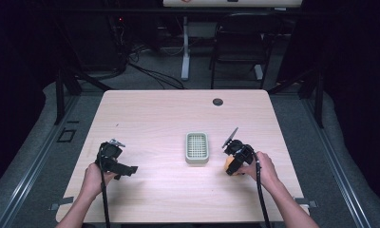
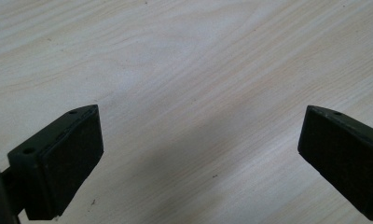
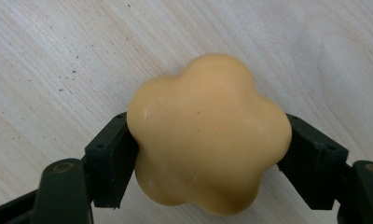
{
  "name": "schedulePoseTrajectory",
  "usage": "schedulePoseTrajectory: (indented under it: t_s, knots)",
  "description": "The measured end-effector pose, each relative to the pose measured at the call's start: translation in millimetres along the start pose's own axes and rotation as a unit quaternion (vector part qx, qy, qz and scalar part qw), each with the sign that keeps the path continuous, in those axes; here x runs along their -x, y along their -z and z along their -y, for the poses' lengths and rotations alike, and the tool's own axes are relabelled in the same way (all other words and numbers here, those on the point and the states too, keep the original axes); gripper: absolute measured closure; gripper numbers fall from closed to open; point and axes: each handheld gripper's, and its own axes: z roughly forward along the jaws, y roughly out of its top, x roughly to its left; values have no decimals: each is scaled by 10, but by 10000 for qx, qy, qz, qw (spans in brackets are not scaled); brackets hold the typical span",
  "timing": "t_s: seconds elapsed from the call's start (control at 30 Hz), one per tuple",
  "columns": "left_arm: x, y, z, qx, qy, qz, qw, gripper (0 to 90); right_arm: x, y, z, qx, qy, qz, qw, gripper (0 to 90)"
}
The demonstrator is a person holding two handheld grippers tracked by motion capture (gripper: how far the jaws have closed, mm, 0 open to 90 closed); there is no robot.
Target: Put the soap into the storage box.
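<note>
Your right claw (image 3: pixel 208 144) is closed on the yellow-orange flower-shaped soap bar (image 3: pixel 208 135); both pads press its sides. In the high view it sits low over the pale wooden bench (image 1: pixel 155 114), just right of the pale green slotted soap dish (image 1: pixel 197 147); whether the soap touches the wood I cannot tell. Your left claw (image 2: pixel 198 144) stands wide open with nothing inside, near the bench's left edge.

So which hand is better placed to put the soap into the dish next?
Right: the right gripper is already shut on the yellow soap, beside the soap dish. The left gripper is open, empty and farther off.
</note>
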Motion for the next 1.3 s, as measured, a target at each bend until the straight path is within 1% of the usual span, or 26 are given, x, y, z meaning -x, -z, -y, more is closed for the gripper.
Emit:
schedulePoseTrajectory:
  t_s: [0.03,0.17,0.2,0.3,0.37,0.4,0.47,0.5,0.53,0.6,0.63,0.67,0.7,0.8,0.87,0.9,1.03,1.07,1.1,1.13,1.17,1.3]
  knots:
    - [1,0,0,2,-2,-3,10000,1,2,-3,1,17,28,8,10000,254]
    - [0,0,0,-3,-8,7,10000,1,9,-8,2,9,8,-10,10000,252]
    - [1,0,0,-2,-5,5,10000,1,14,-5,-2,-32,47,-5,10000,252]
    - [2,1,0,-7,-12,31,10000,1,10,-20,-4,-73,8,0,10000,253]
    - [2,3,-2,-17,-26,56,10000,1,13,-21,-7,-131,81,25,9999,255]
    - [3,1,-3,-15,-30,57,10000,1,5,-20,-9,-138,48,42,9999,257]
    - [5,3,-3,-6,-39,50,10000,1,6,-13,-11,-188,63,58,9998,263]
    - [6,4,-2,6,-33,42,10000,1,1,-28,1,-65,-5,25,10000,267]
    - [6,5,-2,15,-28,42,10000,1,3,-23,3,-86,-4,26,10000,270]
    - [3,8,-2,13,-32,39,10000,1,3,-26,8,-30,-33,90,9999,272]
    - [3,7,-1,21,-28,36,10000,1,12,-15,6,-57,17,129,9999,272]
    - [2,6,-1,21,-27,38,10000,1,15,-5,6,-57,-22,125,9999,272]
    - [0,6,-2,13,-32,44,10000,1,18,6,11,5,-78,87,9999,272]
    - [0,6,-3,2,-40,51,10000,1,30,60,8,25,-91,99,9999,272]
    - [4,5,-1,36,-28,35,10000,1,28,84,9,79,-133,43,9999,273]
    - [6,5,-1,41,-26,36,10000,1,30,88,10,107,-100,66,9999,273]
    - [6,9,-5,16,-57,43,10000,1,19,119,3,97,-97,25,9999,273]
    - [8,7,-3,20,-68,40,10000,1,22,130,-3,41,-50,56,10000,272]
    - [8,6,-3,23,-75,38,10000,1,25,136,-5,44,-7,58,10000,272]
    - [6,6,-4,3,-83,56,10000,1,21,148,-11,-4,-22,27,10000,272]
    - [6,2,-3,15,-70,56,10000,1,16,135,-4,96,-60,49,9999,272]
    - [17,-6,-8,21,-92,38,9999,1,28,151,1,117,-85,43,9999,272]
